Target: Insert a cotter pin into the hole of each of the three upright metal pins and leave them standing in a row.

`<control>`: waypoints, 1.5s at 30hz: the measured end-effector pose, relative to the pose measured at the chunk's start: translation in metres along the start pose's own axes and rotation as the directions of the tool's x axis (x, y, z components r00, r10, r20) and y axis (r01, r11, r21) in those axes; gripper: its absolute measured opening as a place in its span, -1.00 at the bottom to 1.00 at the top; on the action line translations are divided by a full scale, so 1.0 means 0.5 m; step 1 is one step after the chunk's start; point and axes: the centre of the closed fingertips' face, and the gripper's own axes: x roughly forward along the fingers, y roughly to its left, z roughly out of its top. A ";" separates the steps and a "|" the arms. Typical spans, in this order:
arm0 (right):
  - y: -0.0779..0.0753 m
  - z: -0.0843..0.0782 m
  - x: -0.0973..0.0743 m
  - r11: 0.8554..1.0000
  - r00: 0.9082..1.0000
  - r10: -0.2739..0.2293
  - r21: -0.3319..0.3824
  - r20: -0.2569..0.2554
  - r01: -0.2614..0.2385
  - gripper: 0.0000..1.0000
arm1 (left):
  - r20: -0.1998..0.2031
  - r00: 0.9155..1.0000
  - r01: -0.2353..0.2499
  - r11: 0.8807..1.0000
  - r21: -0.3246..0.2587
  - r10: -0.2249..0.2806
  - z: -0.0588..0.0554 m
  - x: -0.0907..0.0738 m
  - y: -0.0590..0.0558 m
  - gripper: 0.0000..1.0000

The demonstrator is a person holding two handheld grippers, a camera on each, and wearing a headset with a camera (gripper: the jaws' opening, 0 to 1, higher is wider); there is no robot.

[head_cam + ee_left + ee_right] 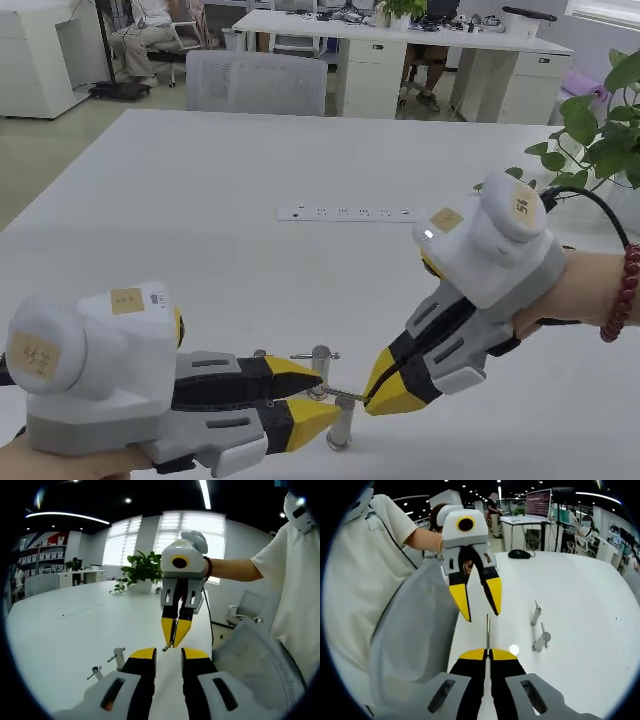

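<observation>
The white worktop (250, 170) spreads out before me, with a grey chair (257, 82) at its far edge, a potted plant (600, 130) at its right edge and a white power strip (345, 213) lying flat near its middle. My two claws meet almost tip to tip close to the near edge. My left claw (328, 390) comes in from the left with its yellow-tipped jaws spread and nothing between them. My right claw (369, 401) slants down from the right, its jaws pressed together on a thin cotter pin (488, 627) that sticks straight out past the tips toward the left claw. The metal pins stand upright right where the claws meet. The nearest metal pin (342, 425) stands just under the held cotter pin, whose free end lies across its top; I cannot tell whether it has entered the hole. Just behind it, toward the far edge, the second metal pin (320, 368) carries a fitted cotter pin (313, 355) crosswise through its head. In the left gripper view two upright pins, each with a small pin through its top, stand just beside my left jaw.
</observation>
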 end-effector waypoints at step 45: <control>-0.073 -0.145 0.007 0.994 0.960 -0.112 -0.013 -0.257 0.112 -0.93 | -0.112 0.976 -0.189 0.982 0.004 0.188 -0.110 0.077 0.075 -0.42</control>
